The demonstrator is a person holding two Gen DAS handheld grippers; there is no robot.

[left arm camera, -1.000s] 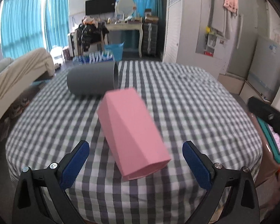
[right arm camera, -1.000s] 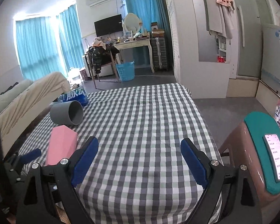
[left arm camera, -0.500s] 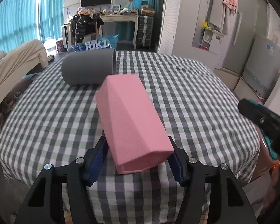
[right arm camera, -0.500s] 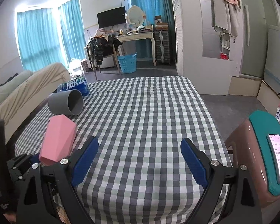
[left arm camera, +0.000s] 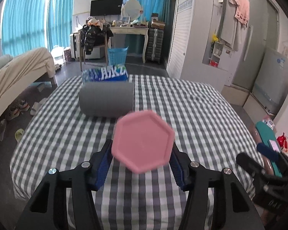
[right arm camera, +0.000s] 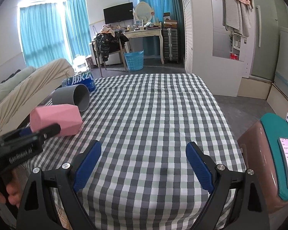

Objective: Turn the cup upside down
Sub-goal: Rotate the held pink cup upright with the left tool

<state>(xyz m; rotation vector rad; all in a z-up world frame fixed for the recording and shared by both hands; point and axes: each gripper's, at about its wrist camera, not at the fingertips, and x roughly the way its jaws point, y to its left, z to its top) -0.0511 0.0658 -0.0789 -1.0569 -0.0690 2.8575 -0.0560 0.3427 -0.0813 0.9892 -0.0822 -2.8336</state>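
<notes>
Checked bench point(right arm camera: 153, 105), our left gripper point(left arm camera: 142, 161) jaws clamped on pink cup point(left arm camera: 143, 140) lifted near grey cup point(left arm camera: 106, 100), right gripper point(right arm camera: 144, 163) jaws apart.

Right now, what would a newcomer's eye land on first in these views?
The pink cup, clamped in the left gripper above the checked tablecloth, its hexagonal end facing the camera. Just behind it, a grey cup lies on its side. The right gripper hangs open, empty.

My left gripper point(left arm camera: 142, 161) clamps the pink hexagonal cup point(left arm camera: 143, 140) between its blue pads point(left arm camera: 103, 163), the cup's flat base facing my camera. Beyond it a grey cylindrical cup point(left arm camera: 107, 99) lies on its side on the checked tablecloth point(left arm camera: 192, 111).
</notes>
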